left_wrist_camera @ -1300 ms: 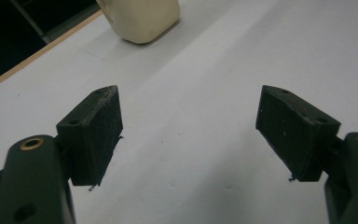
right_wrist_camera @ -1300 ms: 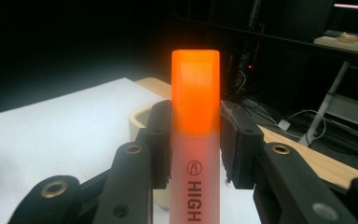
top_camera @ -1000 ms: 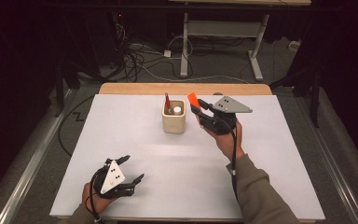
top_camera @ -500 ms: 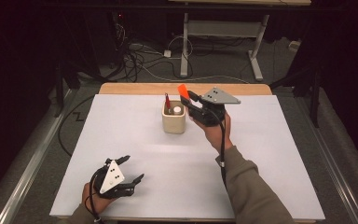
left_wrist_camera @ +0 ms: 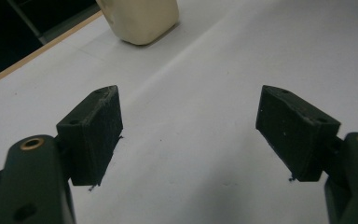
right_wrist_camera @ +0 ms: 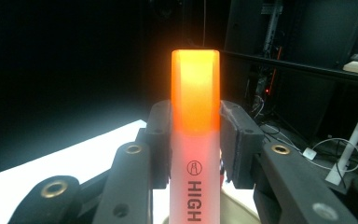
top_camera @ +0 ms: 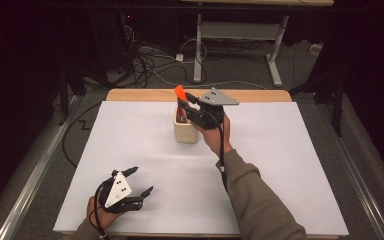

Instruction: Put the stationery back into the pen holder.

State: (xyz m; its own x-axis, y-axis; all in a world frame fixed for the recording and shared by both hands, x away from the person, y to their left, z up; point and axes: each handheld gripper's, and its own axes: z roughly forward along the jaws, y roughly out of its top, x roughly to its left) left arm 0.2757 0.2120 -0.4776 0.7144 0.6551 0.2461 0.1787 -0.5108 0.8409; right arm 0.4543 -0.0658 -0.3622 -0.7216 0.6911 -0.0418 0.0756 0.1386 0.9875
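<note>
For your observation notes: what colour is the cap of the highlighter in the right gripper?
Bright orange cap, on a whitish barrel; clearest in the right gripper view.

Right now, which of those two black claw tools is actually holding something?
The right gripper, above the cream holder, is clamped on an orange highlighter. The left gripper, near the table's front edge, is open and holds nothing.

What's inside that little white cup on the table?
A red pen-like thing stands in the cream cup. The right hand-held gripper, holding an orange highlighter, covers much of the opening, so anything else inside is hidden.
</note>
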